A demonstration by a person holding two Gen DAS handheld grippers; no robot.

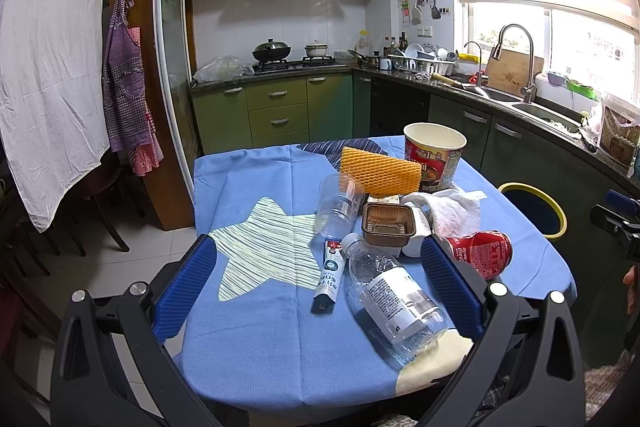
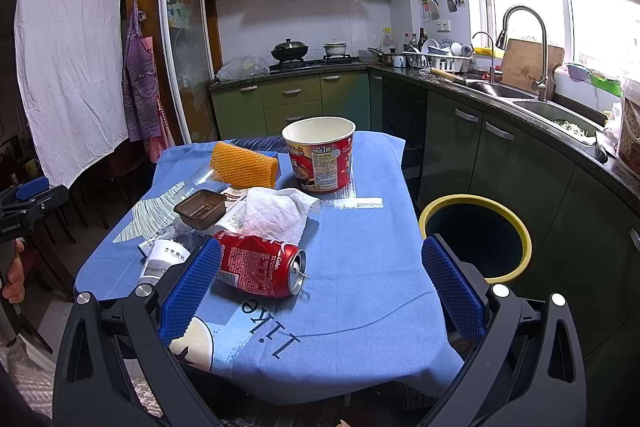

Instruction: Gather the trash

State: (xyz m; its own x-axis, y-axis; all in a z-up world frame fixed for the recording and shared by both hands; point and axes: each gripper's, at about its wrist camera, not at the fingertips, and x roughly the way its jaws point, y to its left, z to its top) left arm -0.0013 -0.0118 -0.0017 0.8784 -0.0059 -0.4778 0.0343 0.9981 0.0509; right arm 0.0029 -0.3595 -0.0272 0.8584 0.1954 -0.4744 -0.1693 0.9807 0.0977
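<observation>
Trash lies on a table with a blue cloth (image 1: 256, 339): a clear plastic bottle (image 1: 394, 301), a white tube (image 1: 330, 273), a clear cup (image 1: 340, 205), a brown tray (image 1: 388, 225), a crumpled tissue (image 1: 452, 213), a crushed red can (image 1: 482, 253), orange foam netting (image 1: 378, 169) and a red noodle cup (image 1: 434, 157). My left gripper (image 1: 318, 271) is open and empty above the table's near edge, with the bottle and tube between its fingers. My right gripper (image 2: 320, 267) is open and empty, its left finger beside the can (image 2: 258, 265). A dark bin with a yellow rim (image 2: 476, 237) stands right of the table.
Green kitchen cabinets (image 1: 276, 107), a stove (image 1: 294, 63) and a sink counter (image 2: 520, 99) run along the back and right. The bin also shows in the left wrist view (image 1: 534, 209). A white sheet (image 1: 48, 67) and an apron (image 1: 124, 75) hang at the left.
</observation>
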